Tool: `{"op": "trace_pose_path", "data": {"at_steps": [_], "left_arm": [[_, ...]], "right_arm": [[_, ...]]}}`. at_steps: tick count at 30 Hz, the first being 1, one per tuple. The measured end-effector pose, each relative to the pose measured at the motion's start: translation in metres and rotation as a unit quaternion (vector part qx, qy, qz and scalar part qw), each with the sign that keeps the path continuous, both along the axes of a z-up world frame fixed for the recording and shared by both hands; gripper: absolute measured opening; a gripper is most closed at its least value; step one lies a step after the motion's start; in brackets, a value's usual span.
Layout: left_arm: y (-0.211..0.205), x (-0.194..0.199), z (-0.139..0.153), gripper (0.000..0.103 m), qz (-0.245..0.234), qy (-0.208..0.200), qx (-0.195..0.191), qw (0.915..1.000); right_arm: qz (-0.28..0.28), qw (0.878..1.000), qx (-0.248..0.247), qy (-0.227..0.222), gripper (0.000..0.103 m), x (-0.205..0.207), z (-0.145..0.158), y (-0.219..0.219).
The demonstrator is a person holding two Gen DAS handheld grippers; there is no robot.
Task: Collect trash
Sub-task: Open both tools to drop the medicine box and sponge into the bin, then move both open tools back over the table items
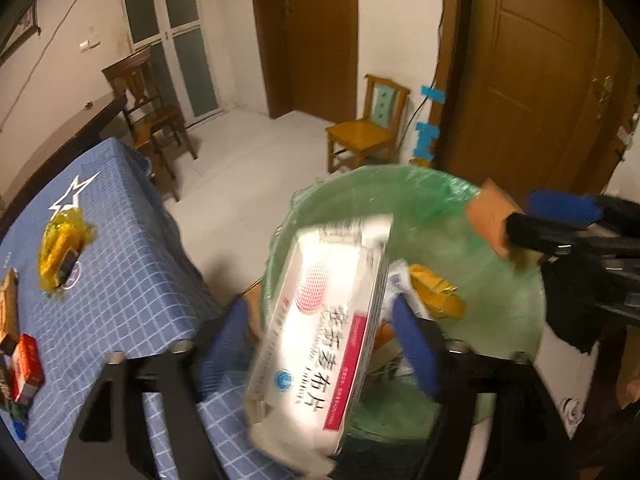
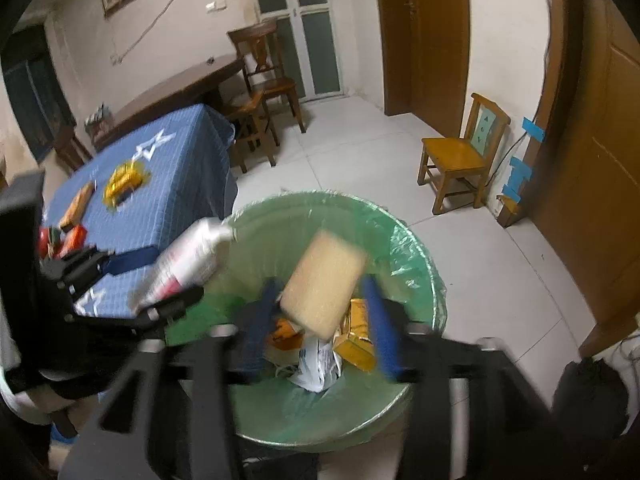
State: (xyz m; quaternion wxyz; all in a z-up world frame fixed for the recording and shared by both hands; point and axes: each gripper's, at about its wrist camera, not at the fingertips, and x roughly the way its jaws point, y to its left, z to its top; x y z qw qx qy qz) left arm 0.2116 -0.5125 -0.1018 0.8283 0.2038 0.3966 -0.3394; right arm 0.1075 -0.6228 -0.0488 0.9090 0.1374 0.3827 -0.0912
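A bin with a green liner (image 1: 500,280) (image 2: 404,248) stands beside the blue-clothed table (image 1: 120,272) (image 2: 184,184). My left gripper (image 1: 320,336) is open above the bin's rim; a white medicine box (image 1: 324,328) lies loose and blurred between its blue fingers. It also shows in the right wrist view (image 2: 188,260). My right gripper (image 2: 320,320) is open over the bin; a tan flat packet (image 2: 324,284) (image 1: 488,216) sits tilted between its fingers, blurred. Yellow and white trash (image 2: 356,336) lies in the bin.
On the table lie a yellow wrapper (image 1: 60,248) (image 2: 124,180), a red box (image 1: 28,364) and a brown packet (image 2: 78,200). A small yellow chair (image 2: 460,160) stands by the wall, dark chairs (image 2: 264,92) and a wooden table behind.
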Motion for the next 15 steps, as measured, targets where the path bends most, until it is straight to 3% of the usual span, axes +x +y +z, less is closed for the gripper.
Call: {"op": "trace_pose_path", "data": {"at_steps": [15], "left_arm": [[0.0047, 0.0004, -0.0044, 0.083, -0.004, 0.007, -0.007, 0.9999]], "right_arm": [[-0.001, 1.0, 0.008, -0.013, 0.059, -0.0044, 0.0056, -0.0039]]}}
